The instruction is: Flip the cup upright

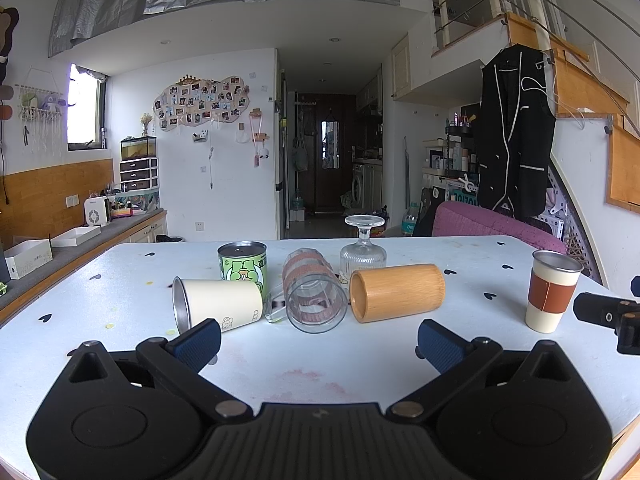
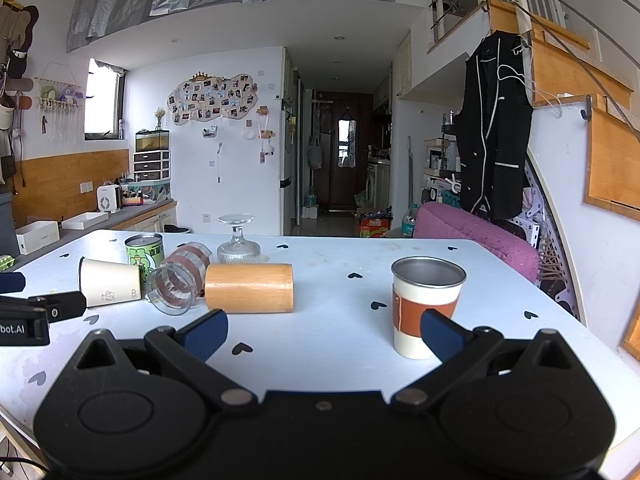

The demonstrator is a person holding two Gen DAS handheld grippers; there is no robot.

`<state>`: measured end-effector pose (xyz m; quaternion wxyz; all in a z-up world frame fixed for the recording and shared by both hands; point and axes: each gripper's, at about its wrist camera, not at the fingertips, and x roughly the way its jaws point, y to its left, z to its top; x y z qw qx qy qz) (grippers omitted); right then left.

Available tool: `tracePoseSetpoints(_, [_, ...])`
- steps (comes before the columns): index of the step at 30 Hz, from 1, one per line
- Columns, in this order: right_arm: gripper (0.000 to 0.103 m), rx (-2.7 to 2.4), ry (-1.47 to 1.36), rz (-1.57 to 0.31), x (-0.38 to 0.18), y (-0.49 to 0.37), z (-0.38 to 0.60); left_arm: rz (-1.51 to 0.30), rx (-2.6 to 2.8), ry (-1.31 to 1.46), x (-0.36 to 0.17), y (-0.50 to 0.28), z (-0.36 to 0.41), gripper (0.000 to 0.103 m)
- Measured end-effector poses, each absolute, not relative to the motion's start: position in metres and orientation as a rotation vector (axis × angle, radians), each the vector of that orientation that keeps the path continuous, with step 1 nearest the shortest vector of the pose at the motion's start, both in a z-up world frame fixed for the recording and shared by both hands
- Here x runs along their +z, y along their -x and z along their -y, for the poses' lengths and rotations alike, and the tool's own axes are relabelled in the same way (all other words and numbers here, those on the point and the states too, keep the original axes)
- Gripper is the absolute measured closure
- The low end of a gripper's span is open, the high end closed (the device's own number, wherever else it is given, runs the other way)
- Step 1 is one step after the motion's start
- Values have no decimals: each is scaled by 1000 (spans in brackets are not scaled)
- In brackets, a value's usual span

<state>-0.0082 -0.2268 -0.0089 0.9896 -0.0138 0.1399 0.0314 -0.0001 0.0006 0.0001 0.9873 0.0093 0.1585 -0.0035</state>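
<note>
Several cups lie on a white table. A cream metal cup lies on its side, mouth to the left. A clear glass with a brown band and a wooden cup also lie on their sides. A stemmed glass stands upside down behind them. A cup with a brown sleeve stands upright at the right. My left gripper is open and empty, just short of the lying cups. My right gripper is open and empty, its right finger in front of the sleeved cup.
A green printed can stands upright behind the cream cup. A purple sofa sits past the table's far right edge. A counter with white boxes runs along the left. The right gripper shows at the right edge of the left wrist view.
</note>
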Motion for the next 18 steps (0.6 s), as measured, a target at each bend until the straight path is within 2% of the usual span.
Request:
tracePoseSetpoints(9, [0, 105, -4, -284, 1, -6, 226, -322, -9, -16, -2, 2, 2, 0])
tracePoseSetpoints(18, [0, 168, 30, -368, 26, -91, 198, -341, 16, 4, -12, 0, -13, 0])
